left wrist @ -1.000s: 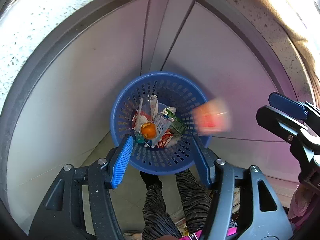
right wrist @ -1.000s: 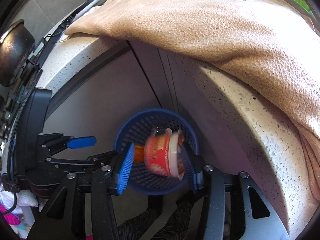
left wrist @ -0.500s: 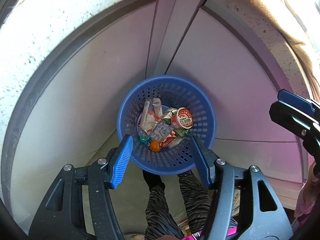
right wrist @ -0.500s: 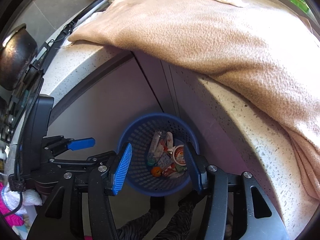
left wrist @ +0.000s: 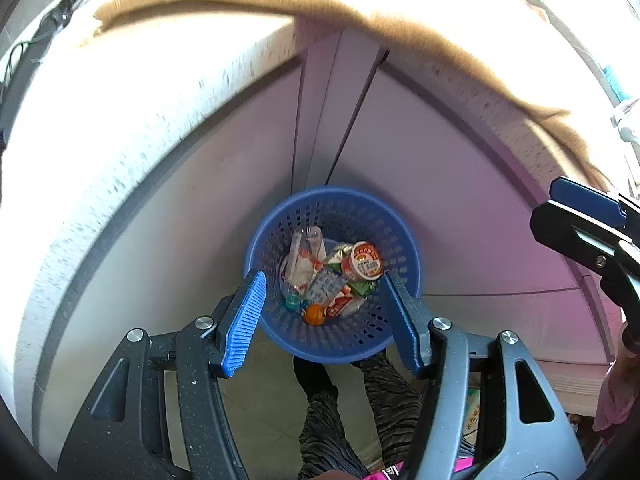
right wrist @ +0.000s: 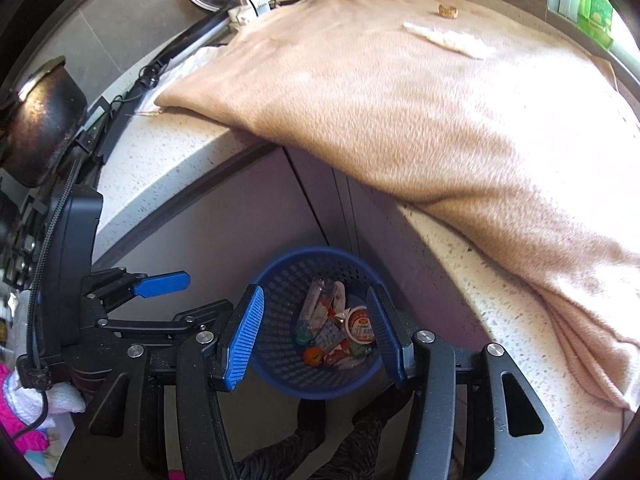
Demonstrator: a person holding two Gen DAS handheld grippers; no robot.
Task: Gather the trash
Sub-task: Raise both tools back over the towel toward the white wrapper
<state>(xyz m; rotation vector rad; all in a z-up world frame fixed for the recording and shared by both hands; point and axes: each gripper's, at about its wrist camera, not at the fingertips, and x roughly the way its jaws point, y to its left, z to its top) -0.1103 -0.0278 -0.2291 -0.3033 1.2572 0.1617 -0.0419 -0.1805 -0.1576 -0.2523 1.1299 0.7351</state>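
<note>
Now we hold both sets of jaws parted and empty; the paper scrap [right wrist: 448,38] on the table's blanket [right wrist: 400,120] looks light and limp, so pinch its middle.

Your basket [left wrist: 400,236] is perforated blue plastic w/ a slight sheen; the cup [left wrist: 362,266] in it has a glossy printed foil-like lid, wrappers [left wrist: 328,290] look like shiny film. Counter [right wrist: 168,140] is speckled stone-look, smooth, matt edge. Blanket [right wrist: 400,100] over it: tan fuzzy cloth, napped. Pot [right wrist: 40,120] at counter's left end: dark glossy metal. Both tools have ribbed blue plastic pads [right wrist: 244,336] on matt black frames.
</note>
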